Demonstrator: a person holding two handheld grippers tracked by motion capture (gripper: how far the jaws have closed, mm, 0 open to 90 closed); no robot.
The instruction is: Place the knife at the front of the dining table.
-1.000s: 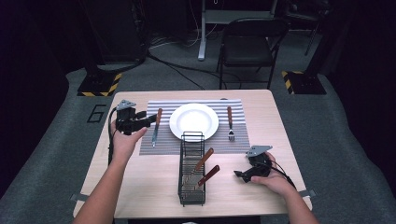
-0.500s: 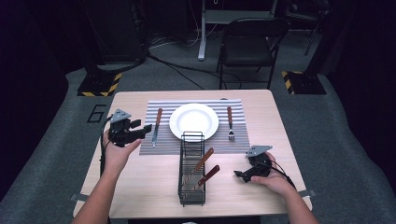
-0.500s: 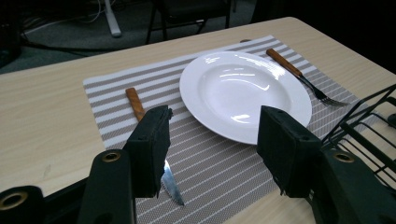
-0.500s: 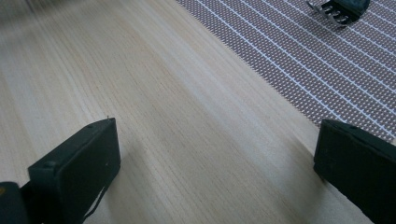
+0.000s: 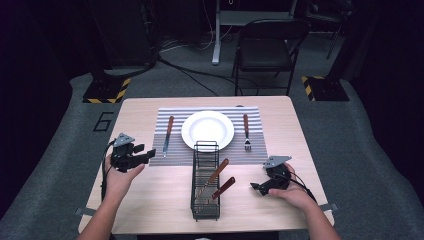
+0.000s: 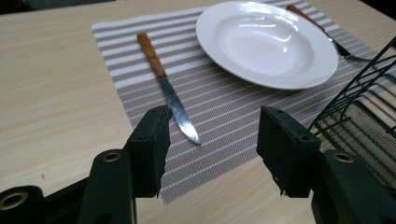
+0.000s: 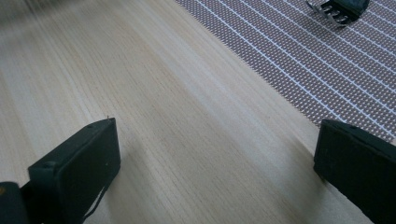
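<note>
knife (image 6: 167,87) and fork (image 5: 246,131) lie beside the plate (image 5: 207,131); two utensils (image 5: 216,181) remain in the rack (image 5: 205,181). left hand-held gripper (image 6: 212,135) and right hand-held gripper (image 7: 217,161) gape wide, empty.

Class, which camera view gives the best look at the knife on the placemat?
The left gripper view: the knife lies close, showing its wooden handle and serrated blade. The high view shows the whole knife, small, left of the plate. The right gripper view looks at bare table and placemat.

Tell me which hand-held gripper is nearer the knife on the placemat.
Left. The left hand-held gripper sits just short of the knife blade tip; the right hand-held gripper rests beyond the rack.
</note>
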